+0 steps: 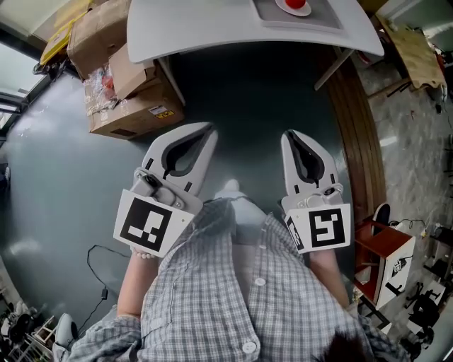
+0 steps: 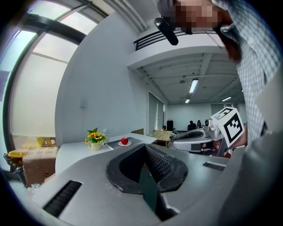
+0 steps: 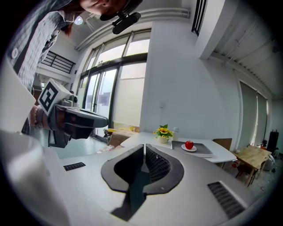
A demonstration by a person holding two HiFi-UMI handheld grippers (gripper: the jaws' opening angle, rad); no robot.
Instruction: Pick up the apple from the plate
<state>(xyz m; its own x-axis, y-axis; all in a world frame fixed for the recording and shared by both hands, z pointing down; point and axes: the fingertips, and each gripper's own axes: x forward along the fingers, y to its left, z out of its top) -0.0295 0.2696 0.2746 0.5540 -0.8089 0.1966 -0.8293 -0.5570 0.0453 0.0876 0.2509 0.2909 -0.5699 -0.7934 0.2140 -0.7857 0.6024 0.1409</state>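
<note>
The apple (image 1: 296, 4) sits on its plate (image 1: 281, 6) on a grey tray (image 1: 322, 15), on the desk (image 1: 212, 28) at 12 o'clock, well apart from you. Nothing is done yet. Your left hand-held gripper (image 1: 209, 129) and right hand-held gripper (image 1: 288, 134) are both closed and empty, so the approach, opening and grasp are all left. A sunflower pot (image 3: 163, 133) stands at the tray's 9 o'clock, and cardboard boxes (image 1: 131, 106) lie at 10 o'clock, off your line.

Bright daylight from tall windows (image 3: 108, 88), soft shadows, sharp focus, strong fisheye bending with dark corners.
</note>
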